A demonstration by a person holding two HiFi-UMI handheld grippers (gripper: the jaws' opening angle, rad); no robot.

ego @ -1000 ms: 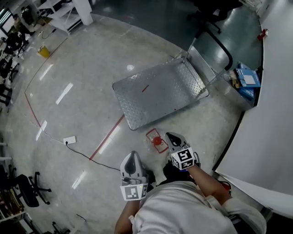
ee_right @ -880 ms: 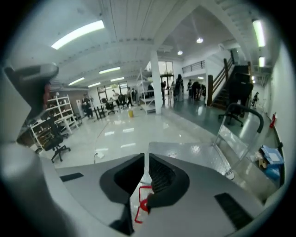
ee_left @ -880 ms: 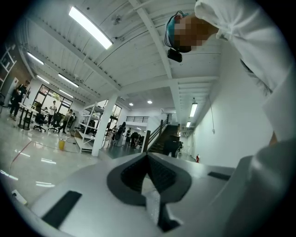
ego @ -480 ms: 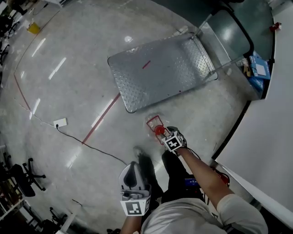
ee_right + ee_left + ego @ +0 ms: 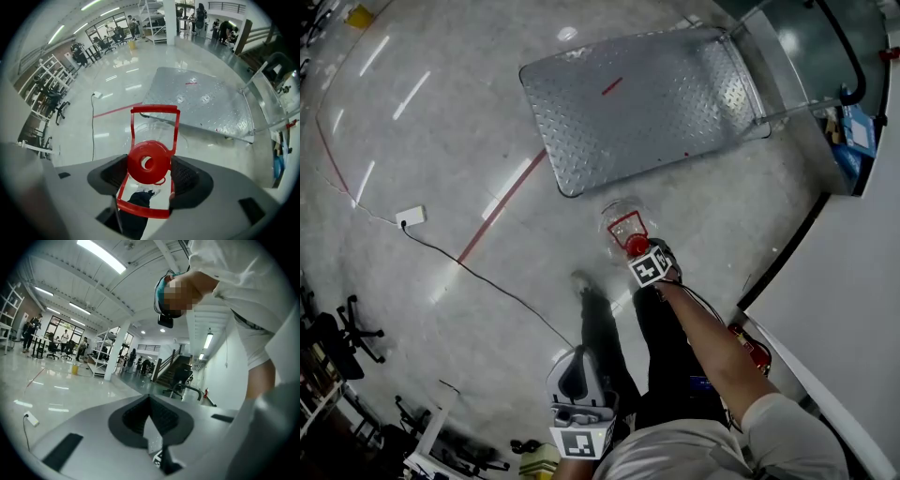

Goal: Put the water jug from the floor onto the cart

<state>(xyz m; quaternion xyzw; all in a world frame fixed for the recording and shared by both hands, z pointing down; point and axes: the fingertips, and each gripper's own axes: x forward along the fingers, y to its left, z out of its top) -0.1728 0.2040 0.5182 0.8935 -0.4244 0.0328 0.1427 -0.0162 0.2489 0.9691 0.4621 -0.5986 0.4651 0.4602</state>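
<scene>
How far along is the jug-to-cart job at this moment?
Done: nothing; the cart carries no jug. In hand: the right gripper, jaws just opening wide, hangs over the jug on the floor, its red cap between them, ungripped. Remaining: grip, lift, set it on the cart.

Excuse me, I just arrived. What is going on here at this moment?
A person with a gripper in each hand reaches for the clear water jug on the floor beside the metal cart. The right gripper points down over the jug's red cap, which sits between its jaws; they have just been opening and grip nothing yet. The left gripper, shut and empty, hangs near the person's body.
</scene>
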